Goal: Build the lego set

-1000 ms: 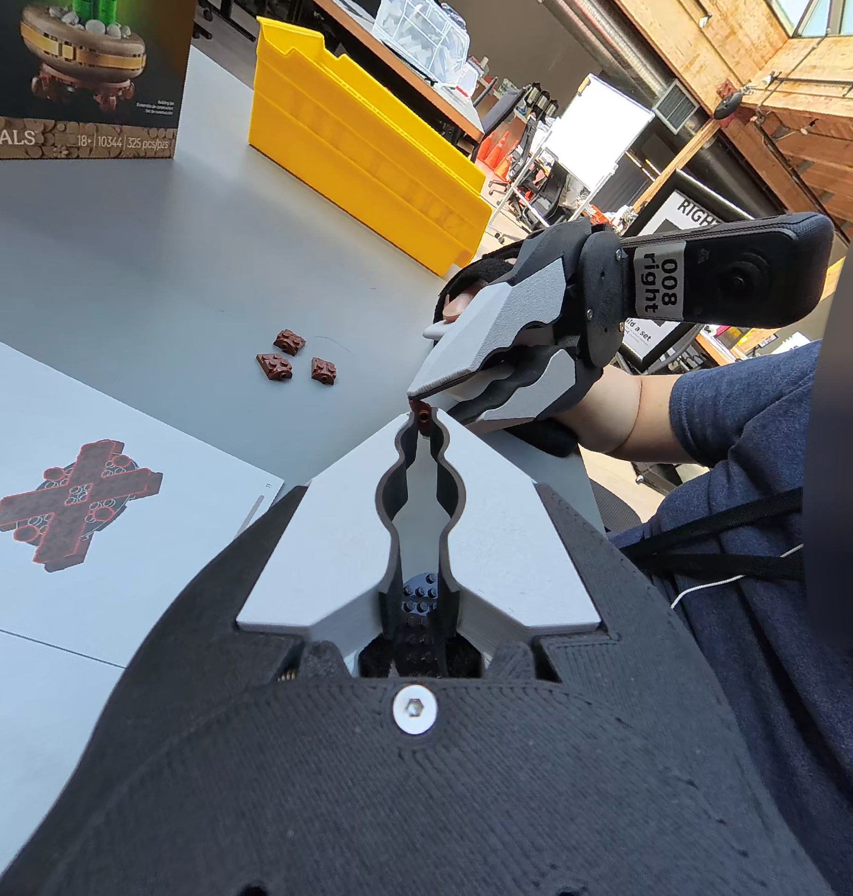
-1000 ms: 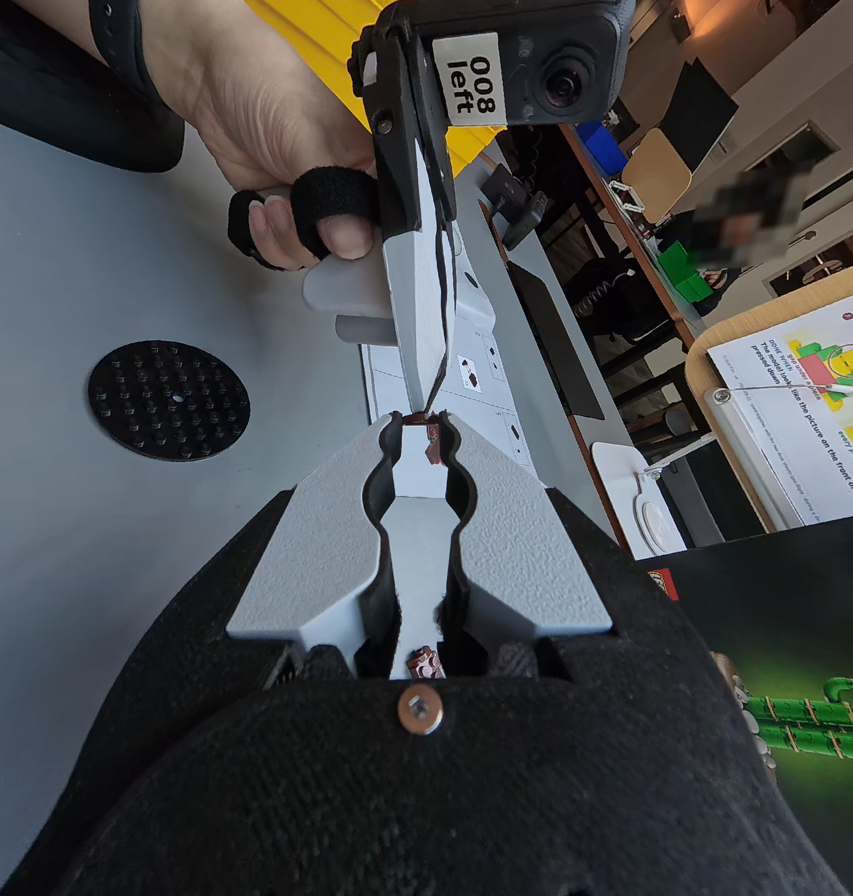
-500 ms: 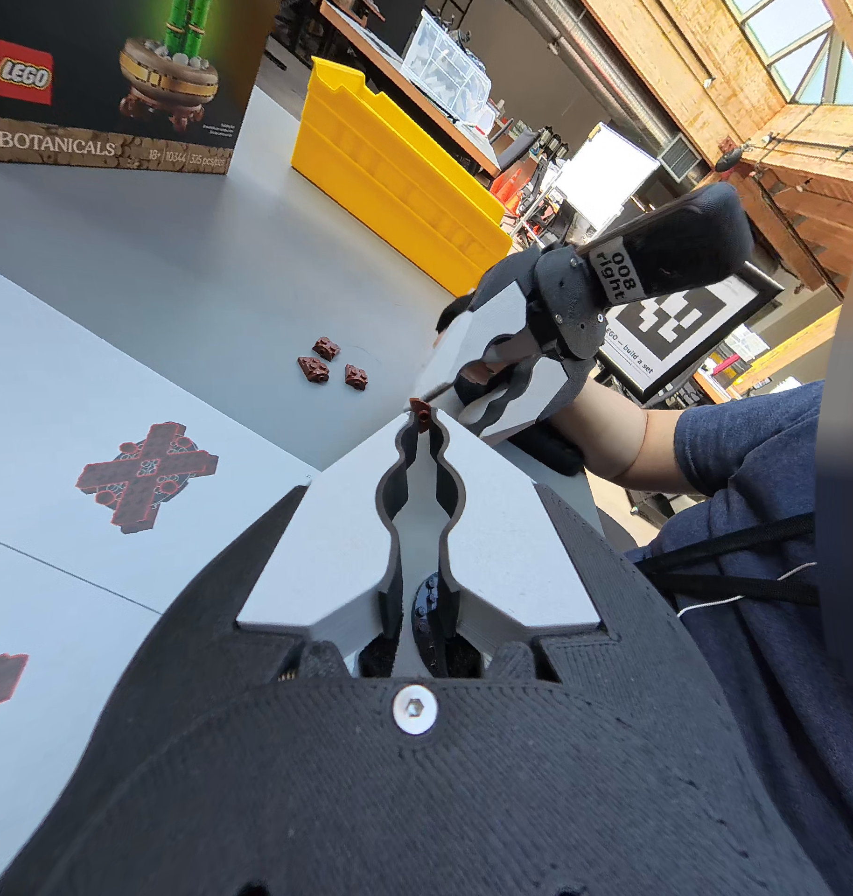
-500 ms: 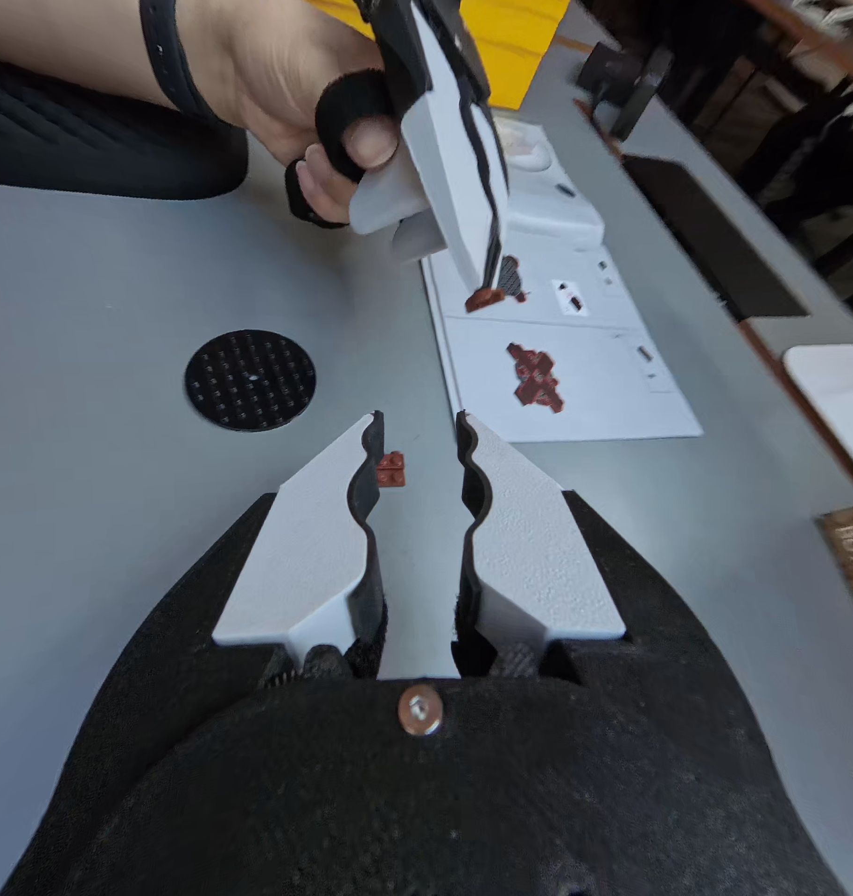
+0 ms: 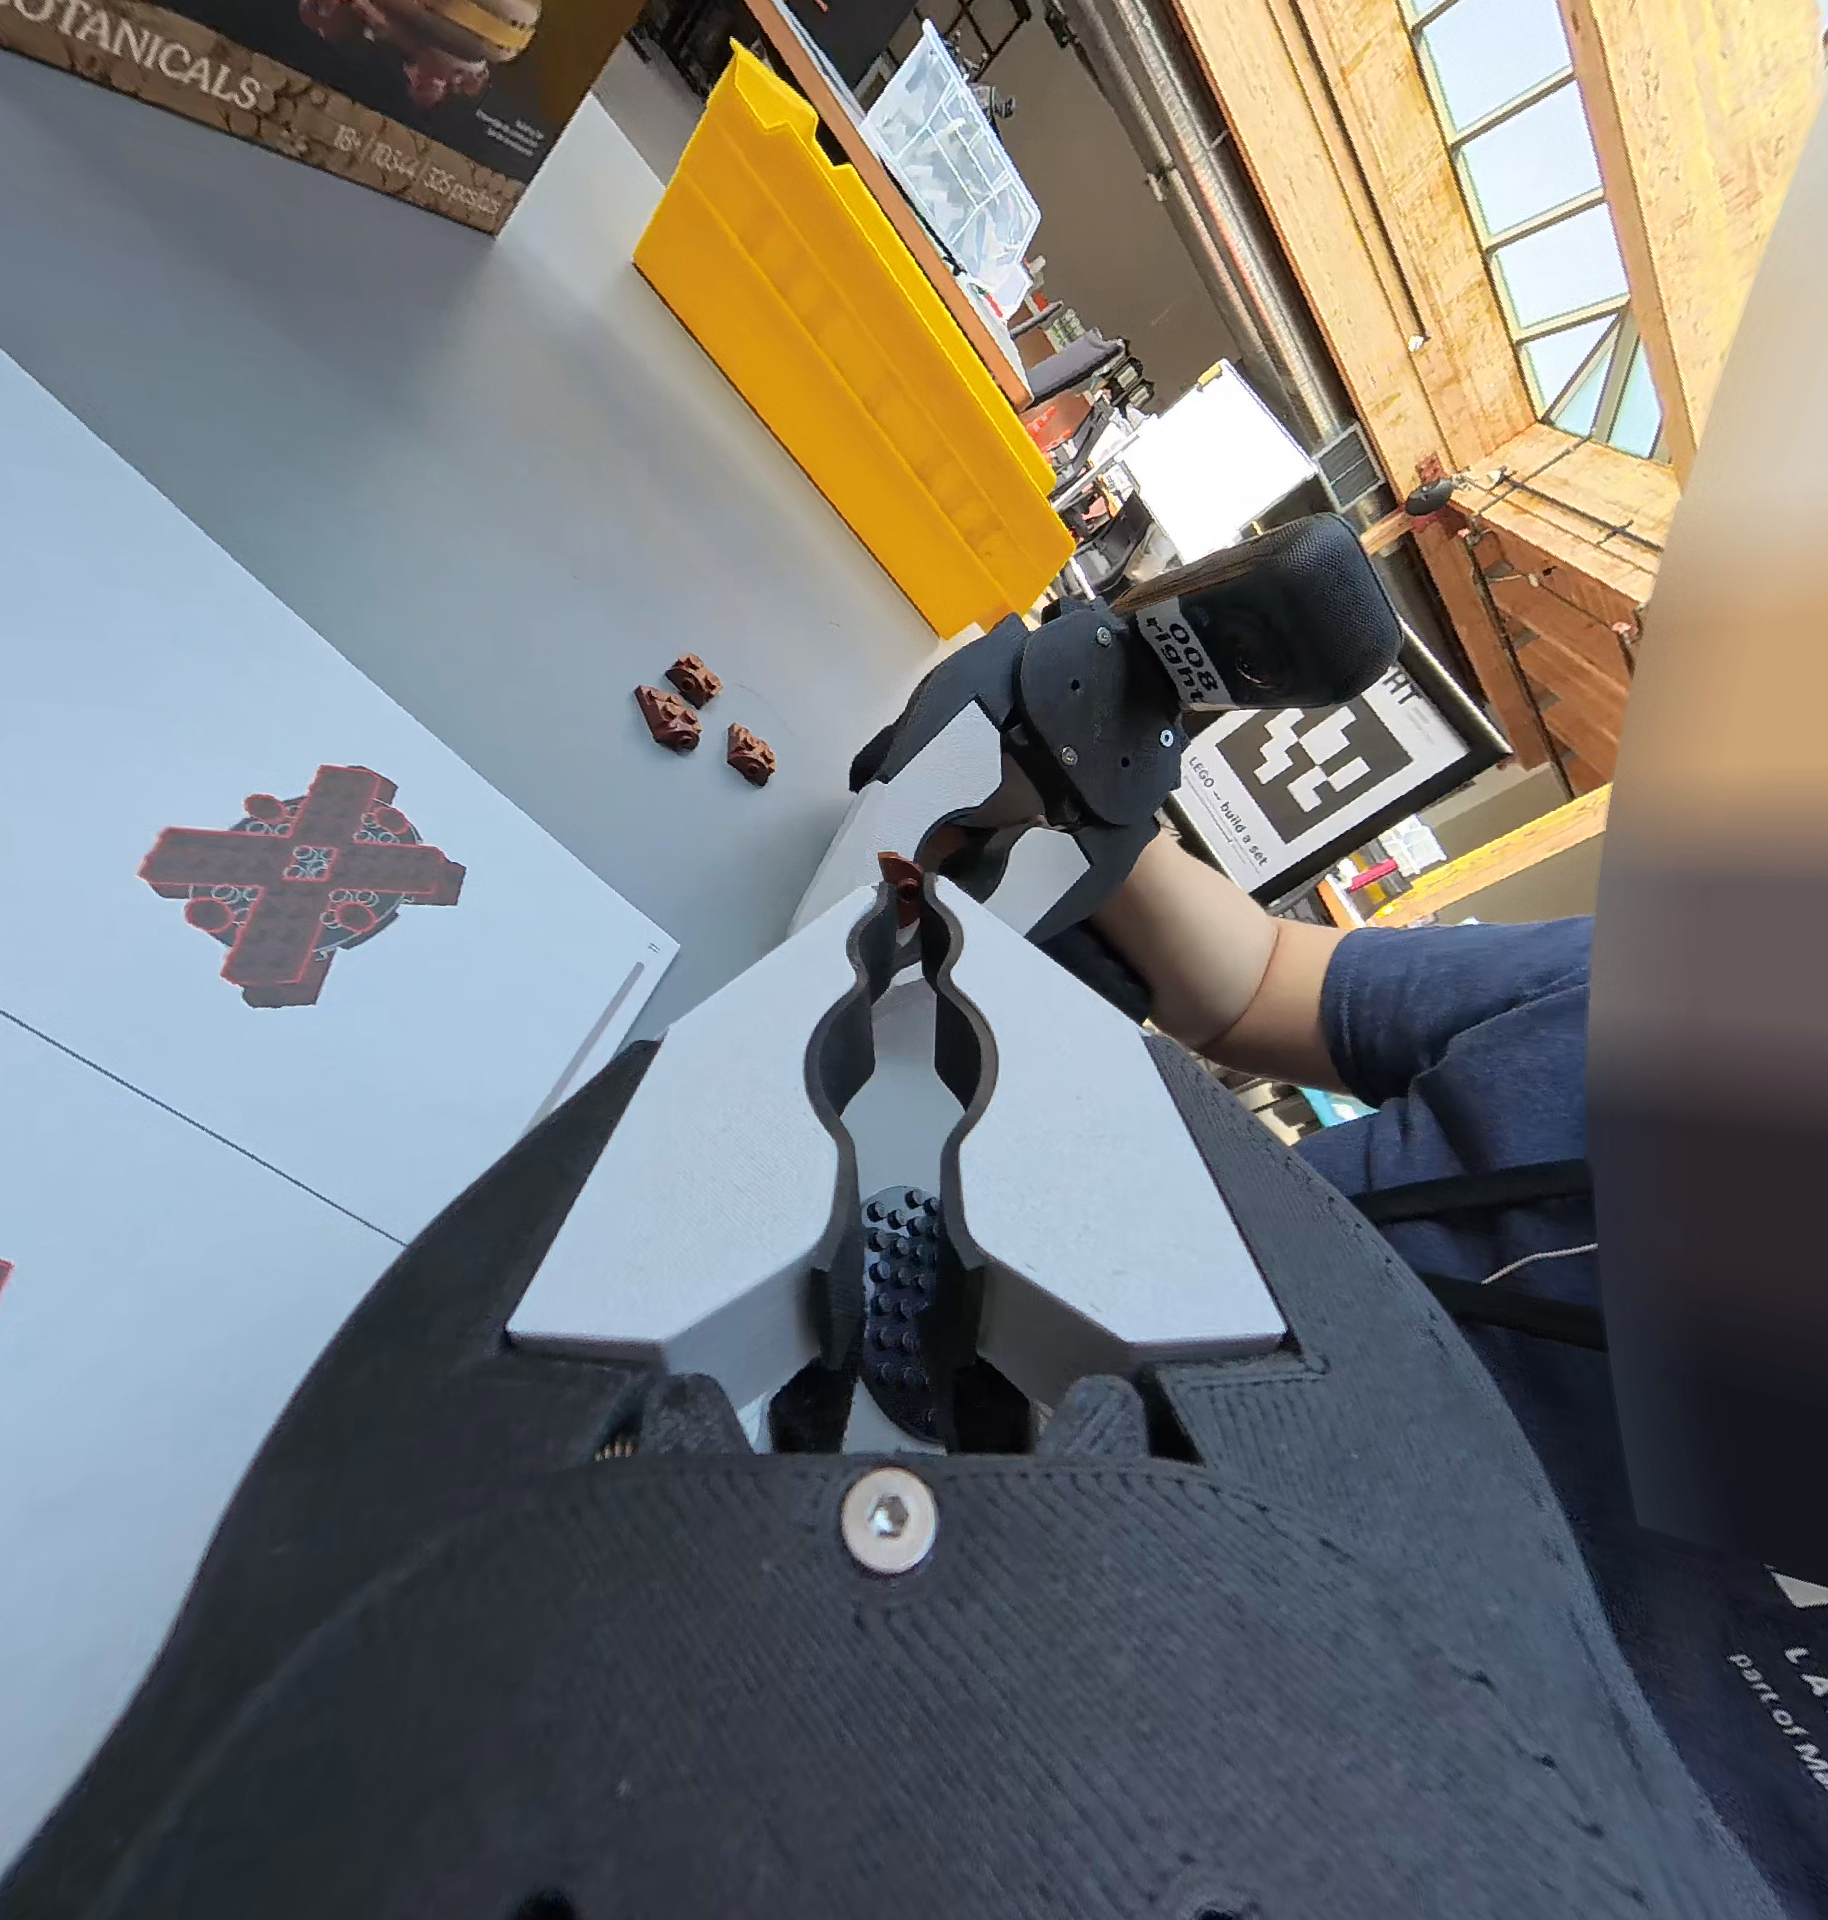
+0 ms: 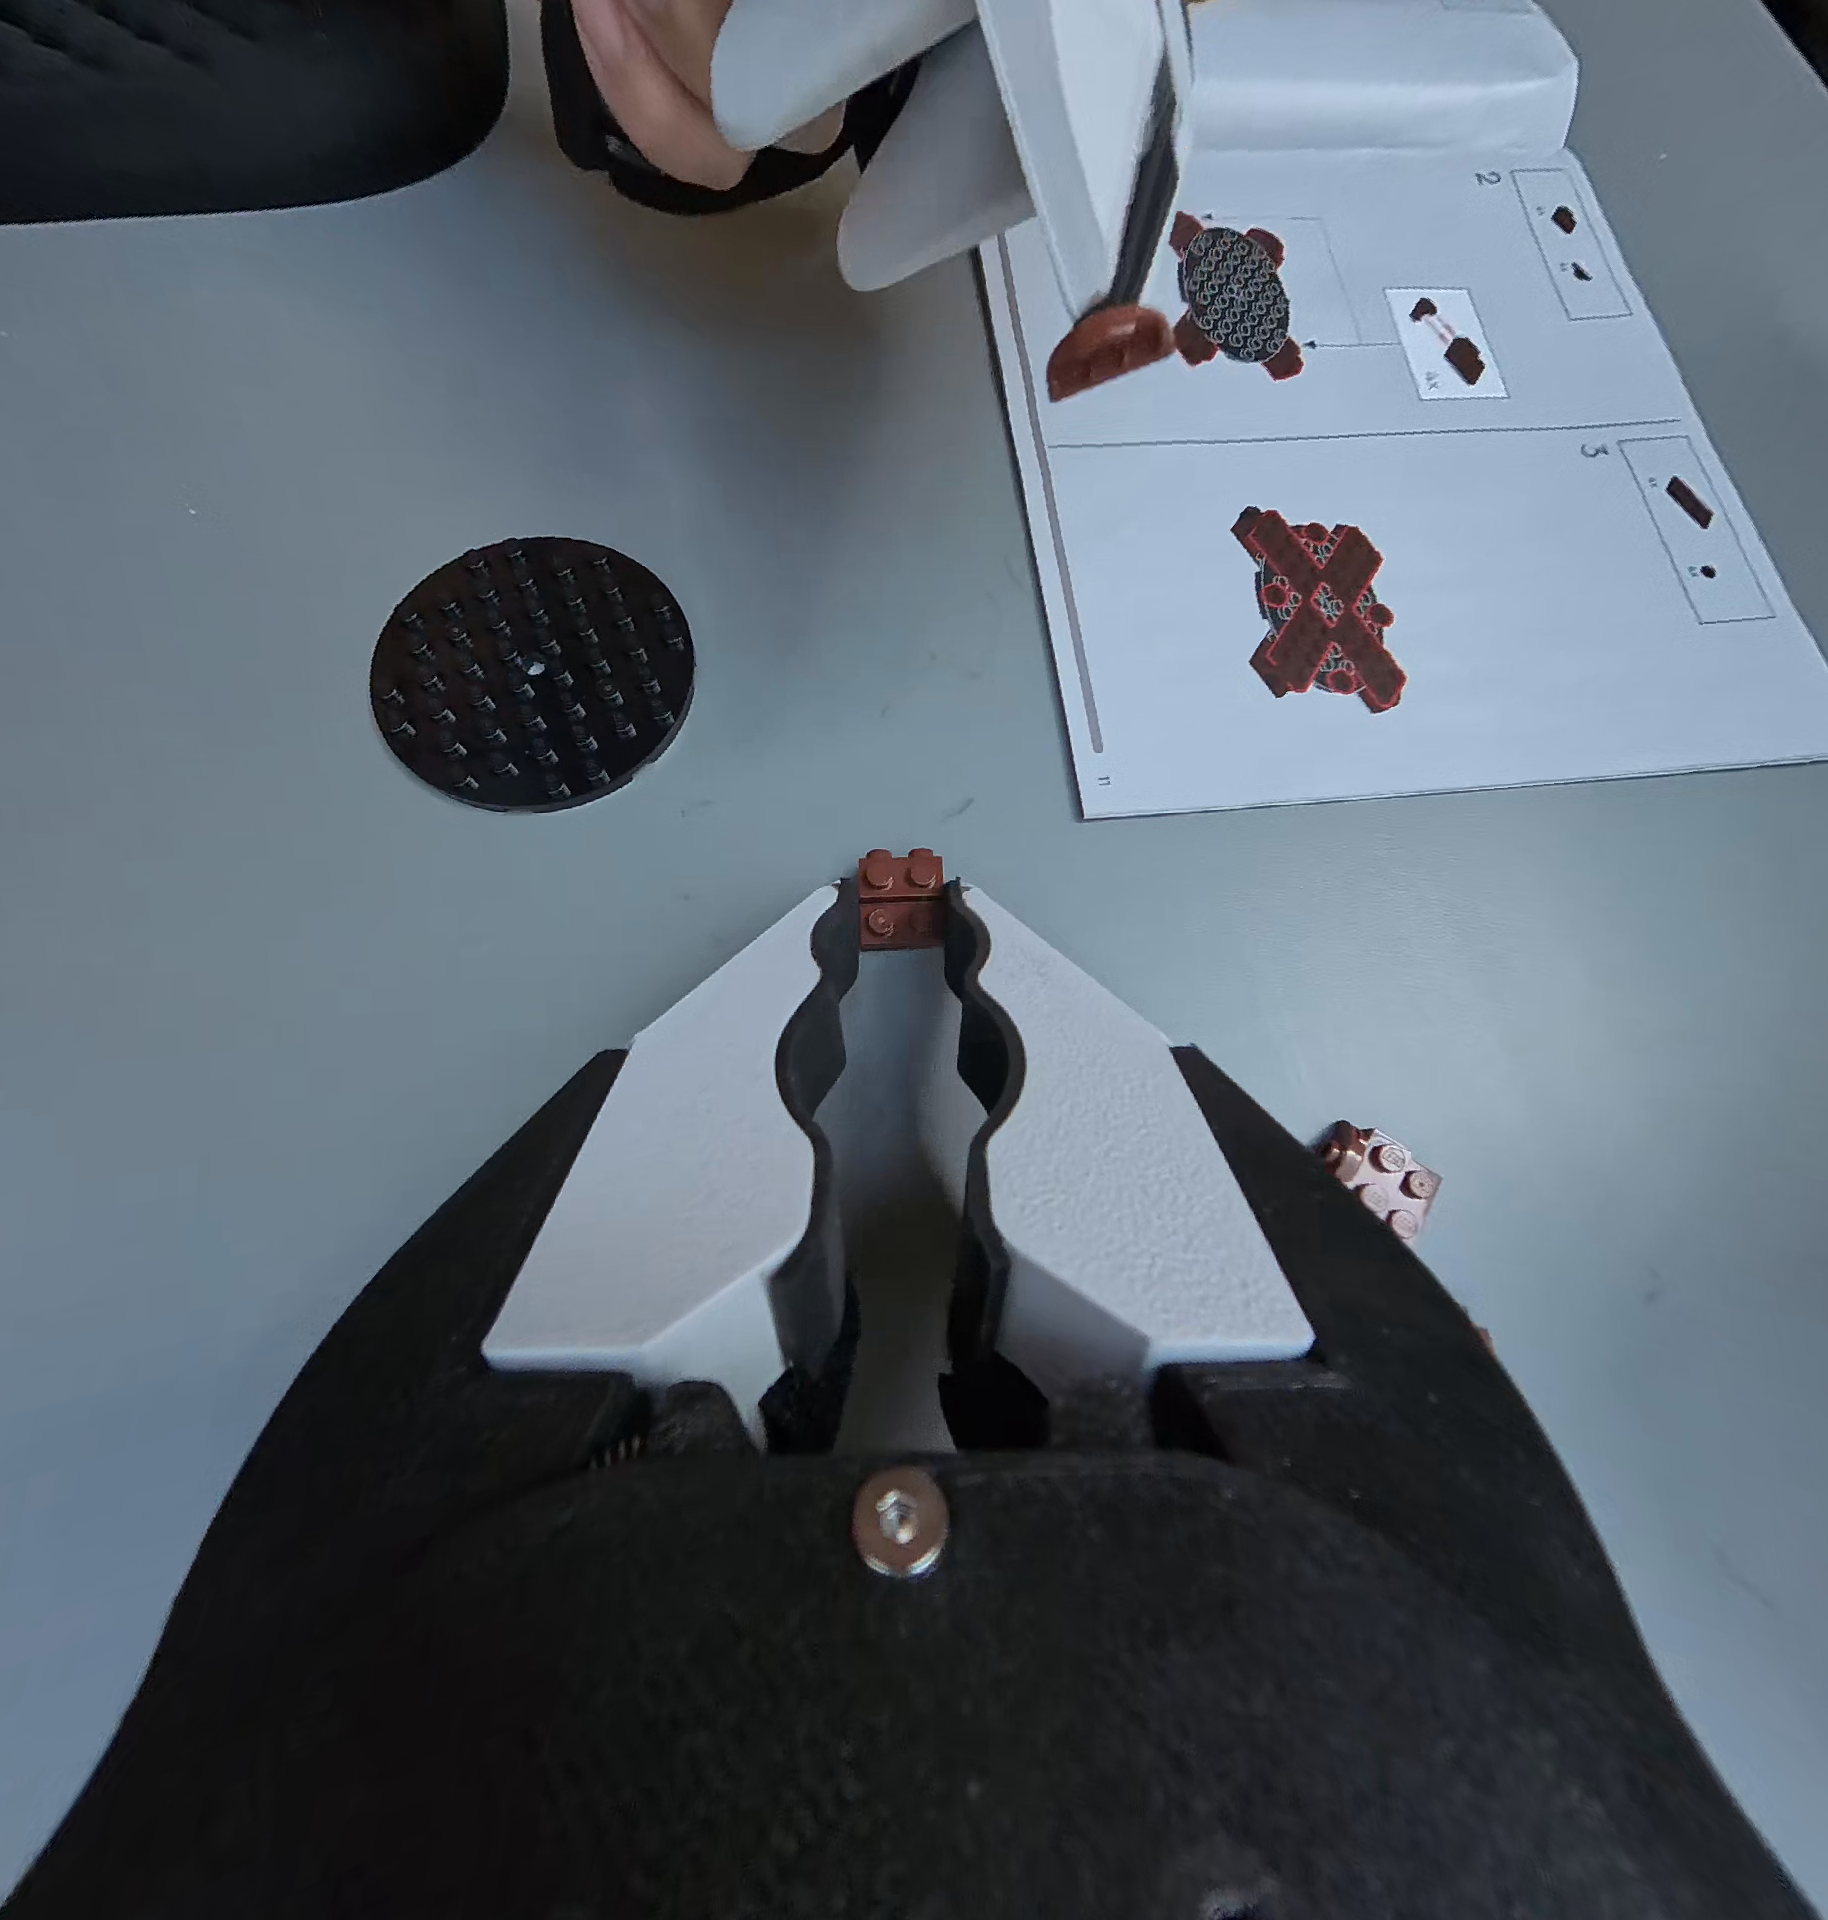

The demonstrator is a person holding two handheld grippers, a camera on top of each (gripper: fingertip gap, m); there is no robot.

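My left gripper (image 5: 897,883) is shut on a small brown rounded piece (image 5: 897,868) and holds it above the table. It also shows at the top of the right wrist view (image 6: 1118,301), with the rounded piece (image 6: 1107,348) at its tips over the booklet. My right gripper (image 6: 897,904) is down at the grey table, and its fingertips are closed on the two sides of a small brown studded brick (image 6: 897,912). The black round studded plate (image 6: 533,670) lies flat on the table to the far left of it.
An open instruction booklet (image 6: 1461,623) lies at the right. More brown bricks (image 6: 1383,1179) sit beside my right finger. Three small brown pieces (image 5: 697,717) lie near the booklet (image 5: 266,1039). A yellow bin (image 5: 848,343) and the set's box (image 5: 266,83) stand at the back. The gap from one gripper's tips to the other's is roughly 9 cm. From the right gripper's tips to the black round studded plate (image 6: 533,670) is close to 8 cm.
My right gripper left the left gripper's tips, opened, dropped to the table and closed around a brown brick. The left gripper keeps its rounded piece and has tilted.
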